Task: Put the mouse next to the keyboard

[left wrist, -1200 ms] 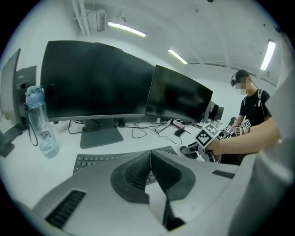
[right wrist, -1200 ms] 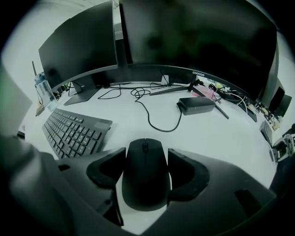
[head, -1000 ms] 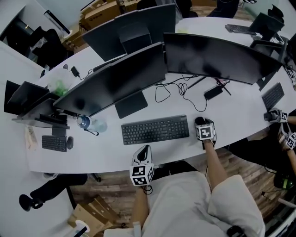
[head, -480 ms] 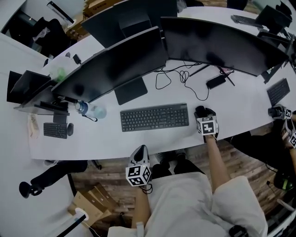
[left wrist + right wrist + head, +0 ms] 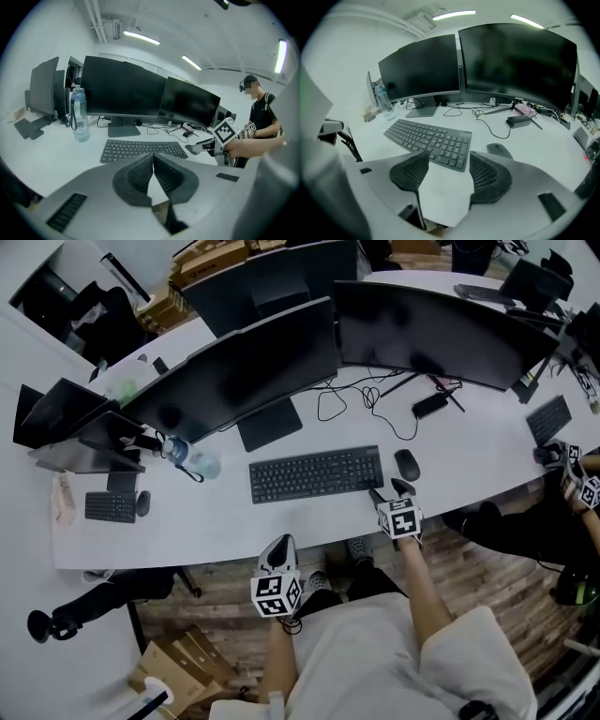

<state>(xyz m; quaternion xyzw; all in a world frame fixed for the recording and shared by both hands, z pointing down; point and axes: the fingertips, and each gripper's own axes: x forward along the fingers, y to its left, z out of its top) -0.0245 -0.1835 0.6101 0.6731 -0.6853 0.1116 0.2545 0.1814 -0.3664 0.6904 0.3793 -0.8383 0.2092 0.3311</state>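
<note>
A dark mouse (image 5: 407, 465) lies on the white desk (image 5: 216, 531) just right of the black keyboard (image 5: 316, 474), a small gap between them. My right gripper (image 5: 387, 489) stands open a little nearer than the mouse, at the keyboard's right front corner, with nothing between its fingers. In the right gripper view the keyboard (image 5: 429, 137) lies ahead and the mouse (image 5: 499, 150) shows beyond the right finger; the gripper (image 5: 449, 159) holds nothing. My left gripper (image 5: 281, 546) is shut and empty, off the desk's front edge. In its own view, that gripper (image 5: 153, 158) points at the keyboard (image 5: 140, 150).
Two large dark monitors (image 5: 253, 371) stand behind the keyboard, with cables and a power brick (image 5: 431, 406) under the right one. A water bottle (image 5: 187, 460) stands at left. A small keyboard (image 5: 110, 507) lies far left. Another person (image 5: 258, 122) with grippers is at right.
My right gripper has drawn back from the mouse toward the desk's front edge, and the mouse now lies uncovered beside the keyboard. The left gripper has hardly moved.
</note>
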